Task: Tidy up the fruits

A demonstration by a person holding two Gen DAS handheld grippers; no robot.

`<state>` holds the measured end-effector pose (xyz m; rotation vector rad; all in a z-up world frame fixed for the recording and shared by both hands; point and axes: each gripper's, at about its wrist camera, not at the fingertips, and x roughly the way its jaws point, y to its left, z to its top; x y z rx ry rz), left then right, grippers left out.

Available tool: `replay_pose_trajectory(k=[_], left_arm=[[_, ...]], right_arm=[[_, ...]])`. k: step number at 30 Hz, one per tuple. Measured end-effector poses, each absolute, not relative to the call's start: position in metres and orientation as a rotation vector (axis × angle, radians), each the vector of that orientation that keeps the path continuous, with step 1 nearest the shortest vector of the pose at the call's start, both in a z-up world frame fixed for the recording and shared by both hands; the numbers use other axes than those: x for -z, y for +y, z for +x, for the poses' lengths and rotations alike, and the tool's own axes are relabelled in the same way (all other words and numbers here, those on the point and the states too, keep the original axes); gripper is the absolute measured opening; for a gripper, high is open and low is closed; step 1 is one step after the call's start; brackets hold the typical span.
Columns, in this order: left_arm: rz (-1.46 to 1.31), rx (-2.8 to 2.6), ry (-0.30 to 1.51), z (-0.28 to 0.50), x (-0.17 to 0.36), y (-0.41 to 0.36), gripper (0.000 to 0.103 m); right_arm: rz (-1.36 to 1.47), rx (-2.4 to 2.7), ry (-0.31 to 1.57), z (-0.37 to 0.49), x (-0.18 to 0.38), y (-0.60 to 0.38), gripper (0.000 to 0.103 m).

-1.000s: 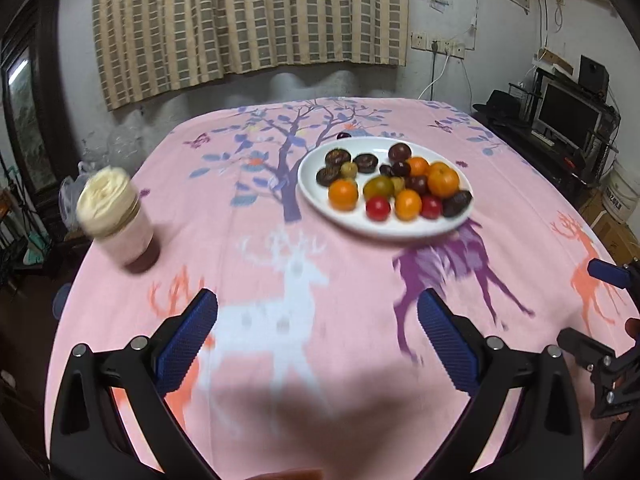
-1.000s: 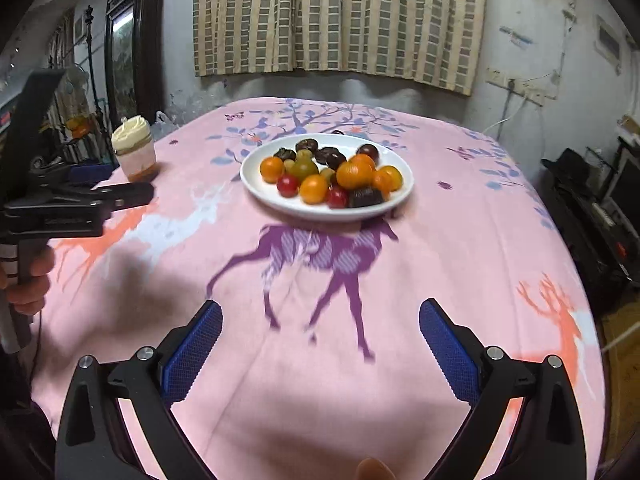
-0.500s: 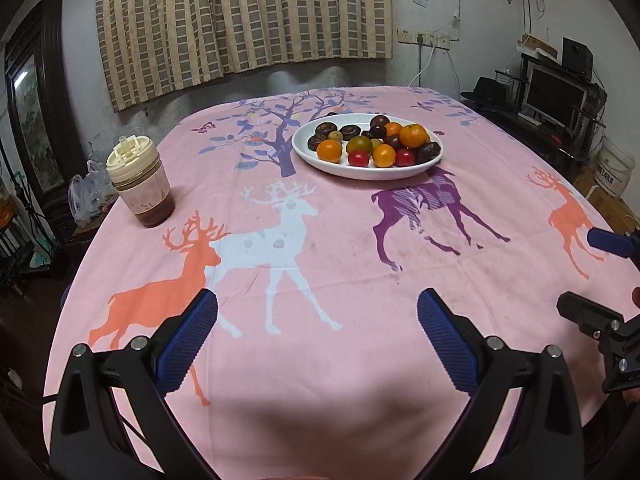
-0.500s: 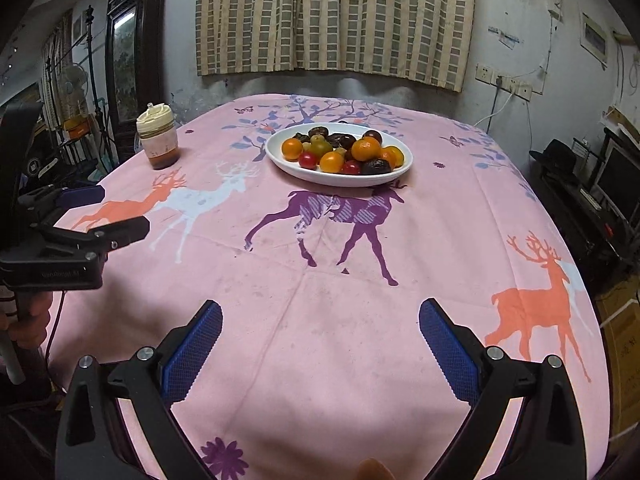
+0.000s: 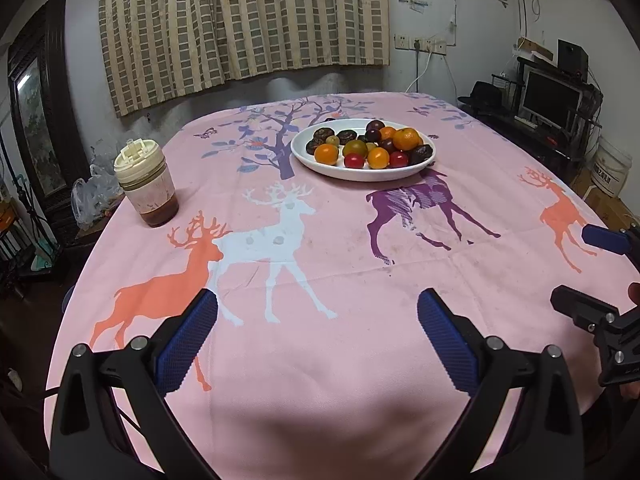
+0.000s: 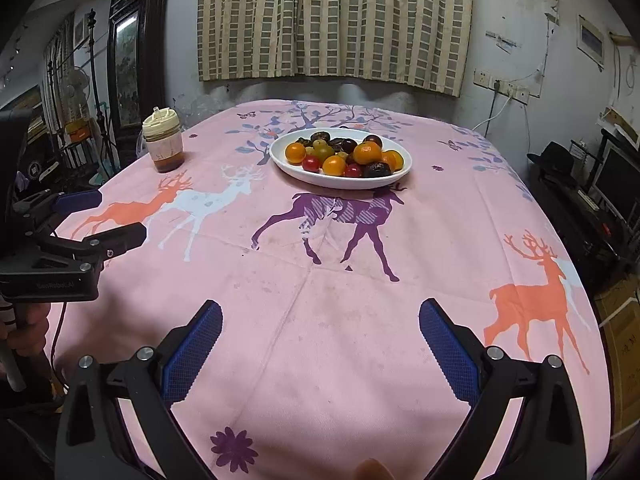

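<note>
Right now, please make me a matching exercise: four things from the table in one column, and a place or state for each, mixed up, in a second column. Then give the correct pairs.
Column 1
1. plate
2. jar
3. left gripper
4. purple deer

Column 2
A. open, holding nothing
B. printed on the cloth just in front of the plate
C. holds orange, red and dark fruits
D. stands upright near the left edge of the table, lid on

Pairs: 1-C, 2-D, 3-A, 4-B
</note>
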<state>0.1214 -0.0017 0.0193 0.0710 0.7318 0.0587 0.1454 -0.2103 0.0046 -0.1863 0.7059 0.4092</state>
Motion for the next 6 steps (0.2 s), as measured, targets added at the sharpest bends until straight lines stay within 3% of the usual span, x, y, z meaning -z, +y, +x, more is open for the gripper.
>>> replay_pose_trajectory(k=[6], left_arm=[[0.074, -0.052, 0.747, 0.1227, -0.0155, -0.0038, 0.098]], right_arm=[[-0.179, -0.404, 0.711, 0.1476, -0.0039, -0.2129, 0.099]])
